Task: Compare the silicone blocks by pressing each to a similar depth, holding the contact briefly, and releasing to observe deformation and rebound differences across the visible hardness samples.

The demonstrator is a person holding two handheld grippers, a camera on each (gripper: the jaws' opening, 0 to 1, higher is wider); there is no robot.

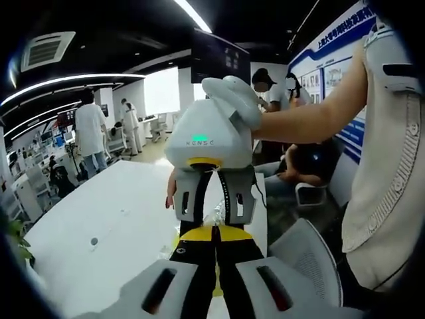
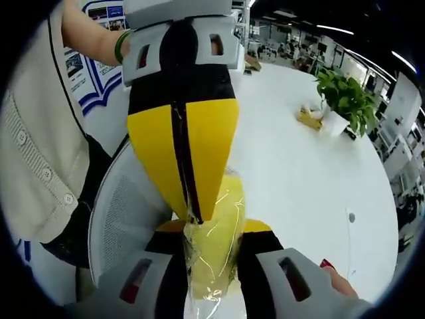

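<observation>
Press step, by judgement: one sample in hand, contact just made. Right gripper [image 2: 212, 258] at 6 o'clock in right gripper view, fingers pinching yellow silicone block [image 2: 220, 212], which is wrapped in clear film and held in the air, off the worktop. Left gripper [image 2: 194, 214] coming in from 12 o'clock, yellow fingers pressed together along a dark seam, tip touching the top of the block. Depth of dent not readable through the crinkled film.

Left gripper view: both grippers nose to nose at centre, right gripper's white housing toward 12 o'clock.

Next move, as judged: ease the closed tip in along the block's middle, hold briefly, back straight off and watch the rebound. Needs a firm but not crushing side pinch so the block does not slip or twist in its film. Other hardness samples not made out.

White worktop [image 2: 305, 173] spreading toward 3 o'clock, glossy. Potted plant [image 2: 345, 100] at 2 o'clock, a small yellowish item [image 2: 309, 118] just beside it. Mesh chair back [image 2: 126, 206] at 8 o'clock. Open office behind: strip lights on a dark ceiling, poster wall, people standing [image 1: 89, 129] at 10 o'clock.
</observation>
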